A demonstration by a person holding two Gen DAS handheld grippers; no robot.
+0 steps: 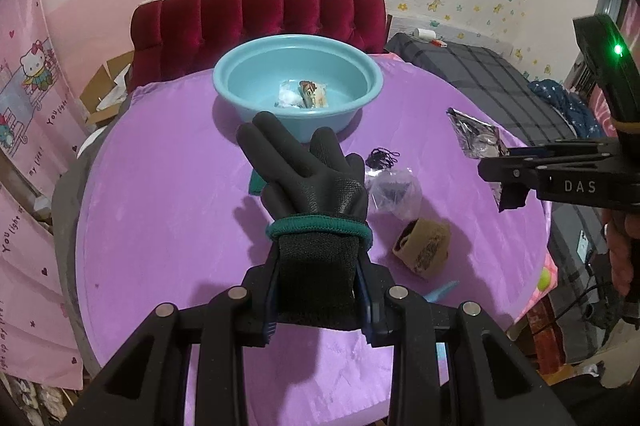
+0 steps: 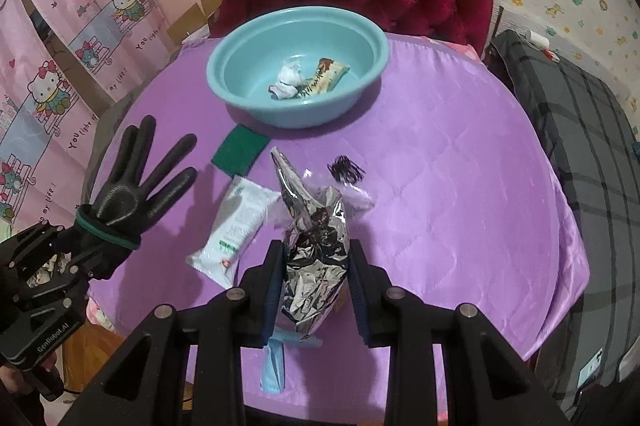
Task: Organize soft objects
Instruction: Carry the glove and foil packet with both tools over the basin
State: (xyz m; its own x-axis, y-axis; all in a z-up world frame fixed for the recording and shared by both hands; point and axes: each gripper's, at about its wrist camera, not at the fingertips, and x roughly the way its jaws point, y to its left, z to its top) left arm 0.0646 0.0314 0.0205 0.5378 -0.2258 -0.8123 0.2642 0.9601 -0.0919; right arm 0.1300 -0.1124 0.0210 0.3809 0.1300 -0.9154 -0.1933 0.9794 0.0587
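The left gripper (image 1: 316,290) clamps the cuff of a black rubber-coated glove (image 1: 308,170); the right gripper (image 2: 316,290) pinches a crinkled silver foil packet (image 2: 316,246). Both are held above the round purple-clothed table (image 2: 460,186), near the light-blue plastic basin (image 2: 296,38).

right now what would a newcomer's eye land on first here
The black glove clamped by its cuff in the left gripper, splayed above the purple tablecloth. Next the crinkled silver foil bag held in the right gripper, and the blue basin at the table's far side.
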